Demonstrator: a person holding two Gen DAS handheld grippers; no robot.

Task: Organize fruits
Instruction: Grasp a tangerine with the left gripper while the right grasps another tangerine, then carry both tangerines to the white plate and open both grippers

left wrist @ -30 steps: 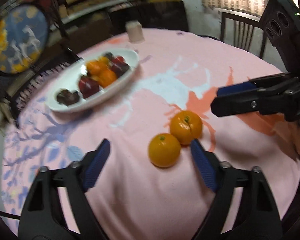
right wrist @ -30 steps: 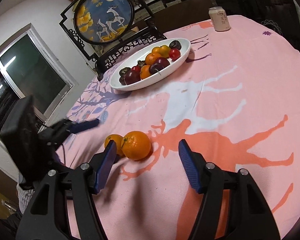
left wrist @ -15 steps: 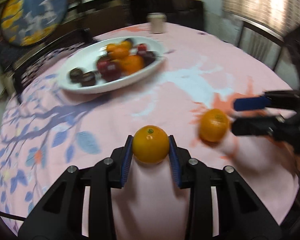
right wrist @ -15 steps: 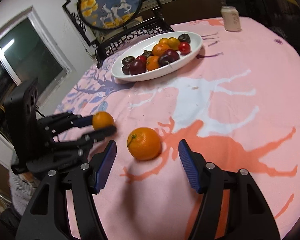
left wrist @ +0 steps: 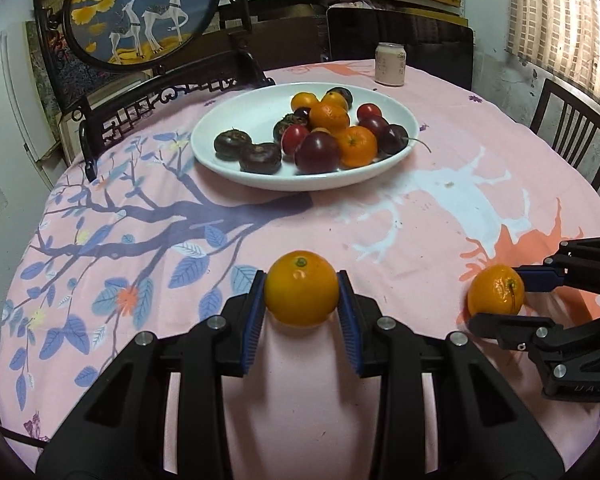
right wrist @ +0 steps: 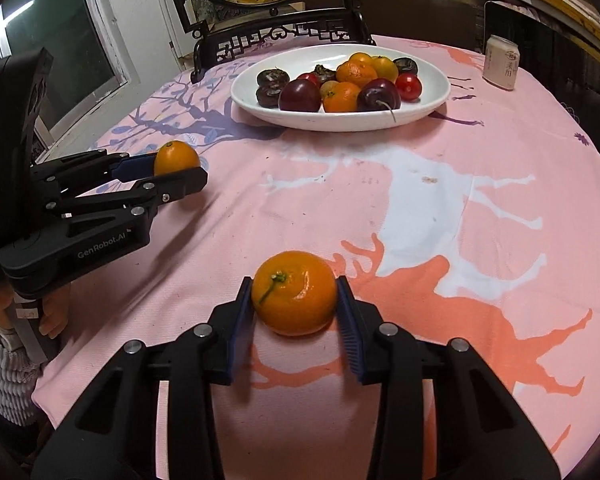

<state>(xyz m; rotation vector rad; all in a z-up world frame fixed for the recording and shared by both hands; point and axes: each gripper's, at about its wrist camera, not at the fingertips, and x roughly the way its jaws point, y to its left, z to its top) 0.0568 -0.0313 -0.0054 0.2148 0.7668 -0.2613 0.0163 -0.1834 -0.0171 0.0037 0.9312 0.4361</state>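
Note:
My left gripper [left wrist: 301, 307] is shut on a smooth orange [left wrist: 301, 294], held just above the pink tablecloth; it also shows in the right wrist view [right wrist: 176, 157]. My right gripper [right wrist: 295, 307] is shut on a second orange with a green stem [right wrist: 294, 298], low over the cloth; that orange shows at the right of the left wrist view [left wrist: 495, 295]. A white oval plate [left wrist: 236, 120] at the far middle holds several oranges, dark plums, red tomatoes and dark brown fruits; its rim shows in the right wrist view [right wrist: 436, 92].
A drink can [left wrist: 389, 64] stands behind the plate near the far table edge, also in the right wrist view [right wrist: 501, 63]. A dark carved screen stand [left wrist: 140, 92] sits at the far left. A chair [left wrist: 572, 128] stands at the right.
The left gripper closed on its orange and lifted it leftward. The right gripper moved in and closed on the other orange. Both views swung toward the plate.

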